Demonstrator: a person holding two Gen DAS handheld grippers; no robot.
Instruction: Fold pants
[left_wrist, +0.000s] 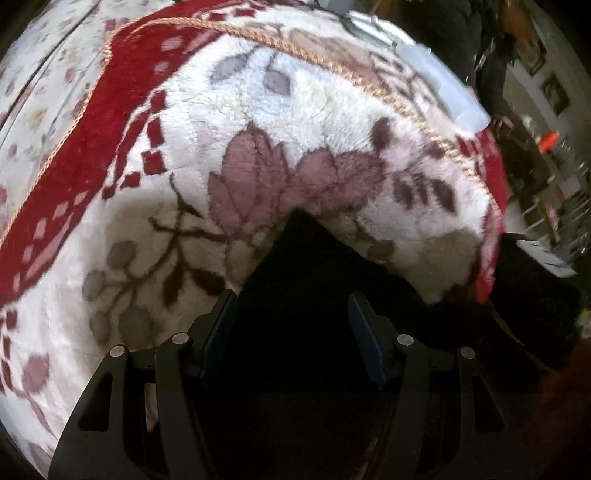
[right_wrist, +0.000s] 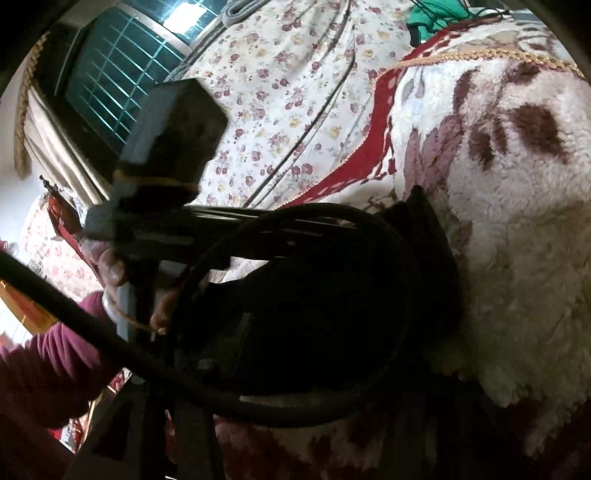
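The left gripper (left_wrist: 291, 314) jaws stand spread over the black pants (left_wrist: 314, 258); the right's state is unclear.

Blanket mostly clear, near edge crowded

Black pants (left_wrist: 314, 288) cover the blanket's (left_wrist: 258, 122) near edge; a looping cable (right_wrist: 295, 229) crosses above them.

Dim, motion blur, fisheye warp.
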